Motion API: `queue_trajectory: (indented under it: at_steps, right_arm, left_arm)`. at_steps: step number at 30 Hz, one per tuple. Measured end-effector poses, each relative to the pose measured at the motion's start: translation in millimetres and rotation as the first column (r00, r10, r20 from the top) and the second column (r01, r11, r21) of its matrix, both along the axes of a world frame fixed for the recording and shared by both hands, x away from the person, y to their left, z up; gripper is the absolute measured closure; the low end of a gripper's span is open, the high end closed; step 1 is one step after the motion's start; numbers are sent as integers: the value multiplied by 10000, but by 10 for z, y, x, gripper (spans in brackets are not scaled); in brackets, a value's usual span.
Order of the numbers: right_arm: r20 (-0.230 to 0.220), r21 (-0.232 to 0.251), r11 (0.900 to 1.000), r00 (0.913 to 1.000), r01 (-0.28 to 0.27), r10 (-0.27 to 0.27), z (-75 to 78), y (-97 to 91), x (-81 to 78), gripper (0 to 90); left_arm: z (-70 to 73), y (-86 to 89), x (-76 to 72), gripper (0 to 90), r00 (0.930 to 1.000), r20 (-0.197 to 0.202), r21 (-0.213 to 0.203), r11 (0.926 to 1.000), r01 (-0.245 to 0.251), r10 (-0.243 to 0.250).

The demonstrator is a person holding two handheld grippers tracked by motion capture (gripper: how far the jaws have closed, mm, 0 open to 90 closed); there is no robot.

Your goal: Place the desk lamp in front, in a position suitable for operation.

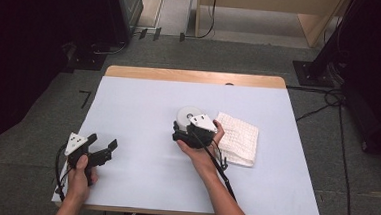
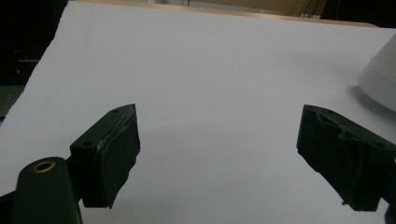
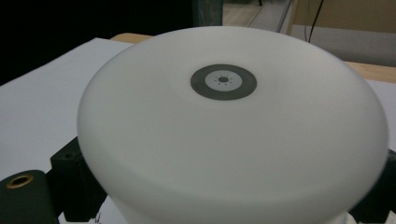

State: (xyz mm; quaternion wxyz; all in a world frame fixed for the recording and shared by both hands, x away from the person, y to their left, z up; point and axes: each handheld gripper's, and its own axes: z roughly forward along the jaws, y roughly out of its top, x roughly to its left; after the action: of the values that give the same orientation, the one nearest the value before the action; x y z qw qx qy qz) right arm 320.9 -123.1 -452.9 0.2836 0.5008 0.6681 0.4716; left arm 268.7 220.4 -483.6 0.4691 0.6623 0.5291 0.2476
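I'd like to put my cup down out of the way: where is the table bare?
The far strip along the wooden edge is bare, so is the middle between the left gripper and the white dome. It is crowded where the right gripper, dome and folded cloth sit together.

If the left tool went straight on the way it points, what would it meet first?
Nothing, apparently: bare white sheet lies ahead of the left tool; the white dome sits off right.
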Motion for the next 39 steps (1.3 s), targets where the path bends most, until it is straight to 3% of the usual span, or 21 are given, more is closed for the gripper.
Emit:
queue_trajectory:
  at_steps: [8,17,19,26,31,34,39]
  right_arm:
    - [-275,-59,9977,9973,-680,679,30,405,-258,79]
    - [-514,-308,9953,9946,-920,903,-74,567,-337,74]
    - [-338,-348,9950,9952,-934,922,-94,578,-356,73]
    - [-306,-184,9900,9898,-1397,1391,-38,515,-409,8]
    - [281,-22,9859,9855,-1676,1676,110,394,-535,8]
    - [413,61,9852,9844,-1714,1710,159,339,-571,8]
    - [819,178,9858,9829,-1670,1651,311,118,-682,8]
  left_arm:
    - [1,-3,-3,135,10000,4,41,10000,-10,10]
    - [1,0,-2,135,10000,0,27,10000,16,-16]
    - [2,0,-1,135,10000,-6,24,10000,17,-17]
    - [1,-3,1,135,10000,-26,44,10000,32,-32]
    - [2,-8,3,135,10000,-44,64,10000,28,-28]
    - [2,-3,4,135,10000,-55,41,10000,9,-9]
    - [-1,-13,4,135,9999,-64,90,9999,-77,78]
